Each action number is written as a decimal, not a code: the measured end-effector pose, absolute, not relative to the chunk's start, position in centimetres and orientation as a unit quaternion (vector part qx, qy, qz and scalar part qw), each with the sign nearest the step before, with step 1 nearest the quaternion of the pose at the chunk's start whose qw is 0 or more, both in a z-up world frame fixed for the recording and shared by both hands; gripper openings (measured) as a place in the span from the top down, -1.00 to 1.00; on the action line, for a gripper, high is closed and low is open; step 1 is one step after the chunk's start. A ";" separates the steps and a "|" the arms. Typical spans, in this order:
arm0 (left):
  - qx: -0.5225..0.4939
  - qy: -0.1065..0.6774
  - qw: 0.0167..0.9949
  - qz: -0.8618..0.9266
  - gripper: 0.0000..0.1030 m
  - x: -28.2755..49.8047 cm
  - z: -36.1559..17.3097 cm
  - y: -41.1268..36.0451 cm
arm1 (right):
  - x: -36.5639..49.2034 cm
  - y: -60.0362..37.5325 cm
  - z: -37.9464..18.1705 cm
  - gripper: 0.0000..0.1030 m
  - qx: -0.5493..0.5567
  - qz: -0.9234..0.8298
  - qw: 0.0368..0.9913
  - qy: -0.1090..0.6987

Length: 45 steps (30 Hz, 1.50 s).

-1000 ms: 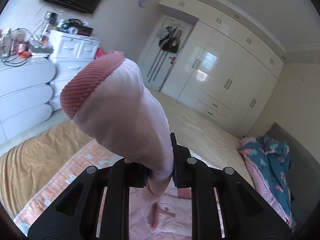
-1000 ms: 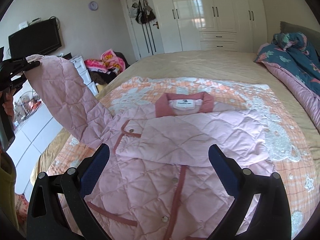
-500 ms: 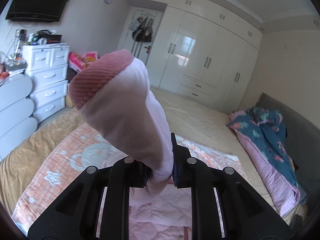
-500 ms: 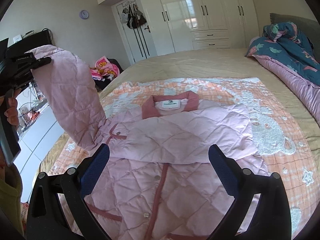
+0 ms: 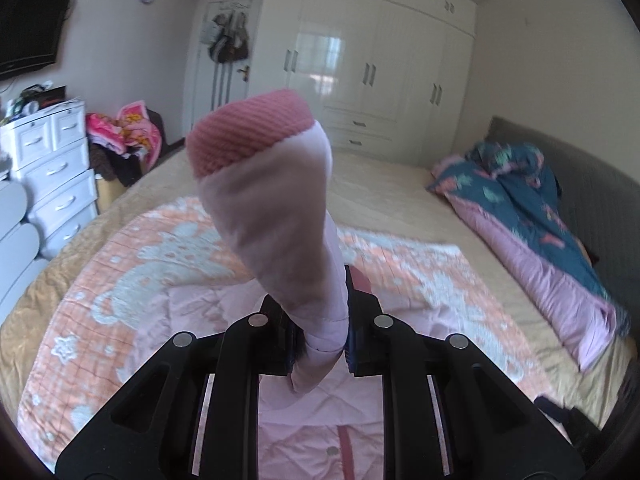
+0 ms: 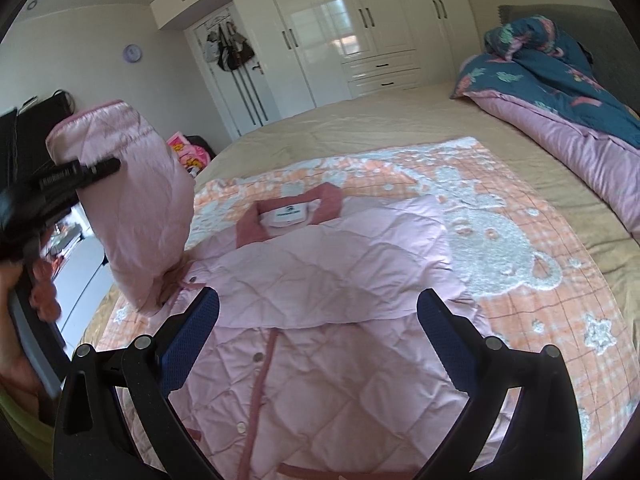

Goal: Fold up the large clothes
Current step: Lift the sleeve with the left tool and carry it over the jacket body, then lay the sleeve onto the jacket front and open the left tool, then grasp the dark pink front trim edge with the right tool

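Note:
A pink quilted jacket [image 6: 320, 300] lies front-up on an orange bear-print blanket [image 6: 500, 240] on the bed, its darker pink collar [image 6: 248, 228] at the far end. One sleeve is folded across the chest. The other sleeve [image 5: 276, 220], with a ribbed pink cuff [image 5: 248, 136], is lifted above the jacket's left side, and my left gripper [image 5: 320, 344] is shut on it. In the right wrist view that sleeve [image 6: 136, 208] hangs from the left gripper [image 6: 108, 166] at the left. My right gripper [image 6: 316, 320] stands open over the jacket's front, nothing between its fingers.
A rolled blue and pink quilt [image 6: 560, 92] lies along the bed's right side by the grey headboard [image 5: 592, 200]. White wardrobes [image 6: 360, 32] fill the far wall. White drawers [image 5: 52, 168] and a pile of clothes [image 5: 124, 132] stand left of the bed. A hand [image 6: 40, 292] holds the left gripper.
The left gripper has carried the sleeve rightward and a little down, toward the jacket's body. The right gripper has shifted so that the jacket sits further right and lower in its view.

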<state>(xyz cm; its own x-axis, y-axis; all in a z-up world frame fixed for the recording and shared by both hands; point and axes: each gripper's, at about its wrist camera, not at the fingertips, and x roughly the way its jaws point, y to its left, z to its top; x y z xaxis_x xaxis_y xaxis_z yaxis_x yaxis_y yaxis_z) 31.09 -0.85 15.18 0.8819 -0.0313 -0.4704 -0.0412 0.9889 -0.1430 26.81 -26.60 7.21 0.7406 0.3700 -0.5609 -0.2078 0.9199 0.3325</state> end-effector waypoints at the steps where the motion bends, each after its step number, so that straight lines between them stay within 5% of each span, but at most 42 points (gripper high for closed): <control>1: -0.069 0.248 0.966 -0.001 0.80 31.3 14.7 -1.5 | 26.9 -27.0 7.1 -0.92 0.128 0.153 0.925 0.325; 26: 0.071 0.384 0.919 -0.057 0.63 34.3 -0.2 -12.3 | 28.5 -36.5 2.6 -0.92 0.206 0.060 0.914 0.345; 29: 0.097 0.404 0.907 -0.067 0.37 34.6 -1.5 -13.2 | 28.7 -37.0 2.3 -0.92 0.211 0.055 0.912 0.348; 34: 0.118 0.429 0.890 -0.097 -0.39 33.8 -2.7 -14.5 | 28.9 -37.1 2.2 -0.92 0.214 0.055 0.911 0.349; 39: 0.111 0.441 0.877 -0.154 -0.71 31.8 -1.8 -14.1 | 29.2 -36.3 2.0 -0.92 0.212 0.065 0.908 0.356; 45: 0.069 0.428 0.892 -0.131 -0.82 30.7 0.5 -9.1 | 30.3 -33.3 1.0 -0.92 0.206 0.098 0.895 0.382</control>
<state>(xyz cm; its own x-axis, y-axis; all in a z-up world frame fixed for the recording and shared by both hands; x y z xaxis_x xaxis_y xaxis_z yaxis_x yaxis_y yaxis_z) 30.72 -9.11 0.50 0.5994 -0.1744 -0.7812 0.2928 0.9561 0.0112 30.27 -33.29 0.95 0.6888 0.3325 -0.6442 -0.0169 0.8958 0.4442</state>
